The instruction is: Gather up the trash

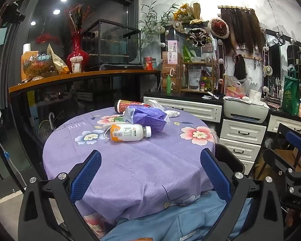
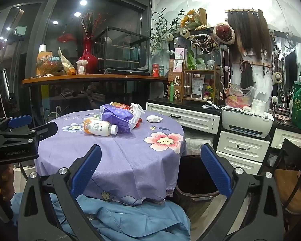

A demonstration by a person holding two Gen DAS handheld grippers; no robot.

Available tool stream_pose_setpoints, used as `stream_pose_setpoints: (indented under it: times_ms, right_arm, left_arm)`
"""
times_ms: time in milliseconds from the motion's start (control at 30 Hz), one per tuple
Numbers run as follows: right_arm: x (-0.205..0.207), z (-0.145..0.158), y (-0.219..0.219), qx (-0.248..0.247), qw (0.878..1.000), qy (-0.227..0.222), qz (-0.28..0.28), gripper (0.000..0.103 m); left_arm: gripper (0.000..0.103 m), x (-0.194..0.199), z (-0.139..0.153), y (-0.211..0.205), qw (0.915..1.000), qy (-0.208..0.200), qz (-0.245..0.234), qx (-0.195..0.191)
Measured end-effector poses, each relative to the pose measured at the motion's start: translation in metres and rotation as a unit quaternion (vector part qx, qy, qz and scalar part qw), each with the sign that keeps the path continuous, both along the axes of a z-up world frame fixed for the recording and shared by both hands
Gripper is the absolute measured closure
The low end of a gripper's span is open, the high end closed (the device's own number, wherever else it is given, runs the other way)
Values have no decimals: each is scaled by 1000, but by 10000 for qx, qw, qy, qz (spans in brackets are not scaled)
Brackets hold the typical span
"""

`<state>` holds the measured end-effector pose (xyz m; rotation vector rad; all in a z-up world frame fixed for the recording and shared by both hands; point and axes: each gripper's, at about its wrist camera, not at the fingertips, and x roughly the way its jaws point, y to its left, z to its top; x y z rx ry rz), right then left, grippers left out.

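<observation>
Both the left claw [image 1: 150, 160] and the right claw [image 2: 150, 156] are held spread wide, with nothing gripped. The trash is piled on the counter [image 1: 130, 170]: a white bottle [image 1: 130, 133] is laid on its side against a purple wrapper [image 1: 148, 117], with a red can [image 1: 128, 105] behind the wrapper and a crumpled tissue [image 2: 154, 118] beside it. A dark bin [image 2: 194, 182] is seen just beside the counter.

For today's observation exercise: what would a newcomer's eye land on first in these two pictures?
Probably the round table's purple flowered cloth, with litter heaped at its far side: a white-and-orange bottle lying down beside a crumpled purple bag. Next, the red vase on the shelf behind, and the dark bin standing right of the table.
</observation>
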<state>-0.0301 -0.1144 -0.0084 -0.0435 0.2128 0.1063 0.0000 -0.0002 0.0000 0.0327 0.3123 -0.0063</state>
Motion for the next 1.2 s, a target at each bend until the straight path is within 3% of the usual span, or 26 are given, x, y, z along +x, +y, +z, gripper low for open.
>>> stream_pose_setpoints:
  times_ms: [1200]
  right_arm:
    - [-1, 2, 1, -27, 10000, -10, -3, 5]
  left_arm:
    - [5, 0, 0, 0, 10000, 0, 6, -10]
